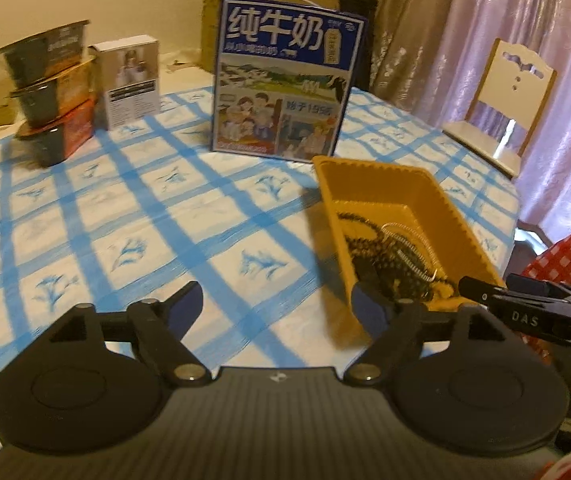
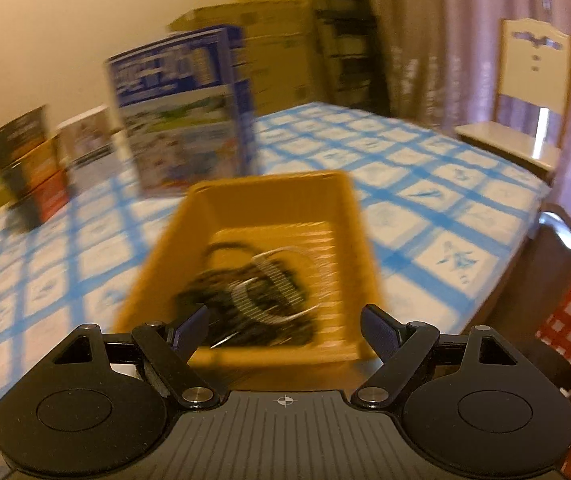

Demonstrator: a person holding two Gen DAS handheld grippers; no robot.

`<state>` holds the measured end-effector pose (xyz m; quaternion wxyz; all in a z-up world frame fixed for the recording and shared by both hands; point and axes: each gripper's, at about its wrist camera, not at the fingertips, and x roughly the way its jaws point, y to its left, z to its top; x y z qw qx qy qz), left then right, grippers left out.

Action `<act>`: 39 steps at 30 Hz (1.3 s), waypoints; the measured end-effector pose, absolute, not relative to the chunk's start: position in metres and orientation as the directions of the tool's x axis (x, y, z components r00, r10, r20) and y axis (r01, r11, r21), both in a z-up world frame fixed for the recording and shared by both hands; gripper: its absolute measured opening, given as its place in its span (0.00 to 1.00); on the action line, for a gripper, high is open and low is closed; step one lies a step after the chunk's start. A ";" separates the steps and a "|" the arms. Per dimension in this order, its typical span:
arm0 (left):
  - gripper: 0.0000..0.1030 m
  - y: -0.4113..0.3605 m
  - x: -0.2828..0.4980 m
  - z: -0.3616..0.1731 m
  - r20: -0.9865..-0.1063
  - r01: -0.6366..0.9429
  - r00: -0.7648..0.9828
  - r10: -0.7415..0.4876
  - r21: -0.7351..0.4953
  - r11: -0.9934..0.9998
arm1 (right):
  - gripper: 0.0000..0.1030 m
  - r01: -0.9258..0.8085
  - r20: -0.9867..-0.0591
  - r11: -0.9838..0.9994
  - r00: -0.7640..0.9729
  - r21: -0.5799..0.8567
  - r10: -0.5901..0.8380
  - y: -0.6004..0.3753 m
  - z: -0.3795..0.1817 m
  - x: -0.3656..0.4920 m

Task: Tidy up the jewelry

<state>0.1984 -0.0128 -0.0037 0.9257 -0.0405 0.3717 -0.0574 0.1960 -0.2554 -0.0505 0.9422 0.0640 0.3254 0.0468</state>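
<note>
Both my claws gape wide, empty: left gripper point(image 1: 275, 304) over bare cloth point(image 1: 133, 216) lower left, right gripper point(image 2: 285, 326) above tray point(image 2: 189, 216) rim, jewelry point(image 2: 253, 292) inside.

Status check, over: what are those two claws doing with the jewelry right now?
Left gripper open, empty. Right gripper open, empty. Jewelry piled in yellow tray. Nothing blocking the tray.

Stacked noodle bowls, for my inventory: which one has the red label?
The bottom bowl of the stack; the middle bowl looks orange and the top bowl dark.
</note>
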 end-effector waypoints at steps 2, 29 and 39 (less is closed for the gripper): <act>0.83 -0.009 0.185 -0.002 -0.688 0.055 0.717 -0.113 -0.105 0.993 | 0.81 -0.068 -0.626 0.985 0.765 0.159 0.154 -0.240 -0.046 0.186; 0.82 0.019 0.029 0.027 -0.714 -0.108 0.699 0.042 -0.048 0.993 | 0.80 -0.313 -0.695 0.926 0.618 0.210 0.367 -0.166 -0.004 0.066; 0.82 0.015 0.030 0.022 -0.726 -0.096 0.687 0.041 -0.035 0.995 | 0.80 -0.315 -0.697 0.922 0.609 0.225 0.378 -0.167 -0.005 0.065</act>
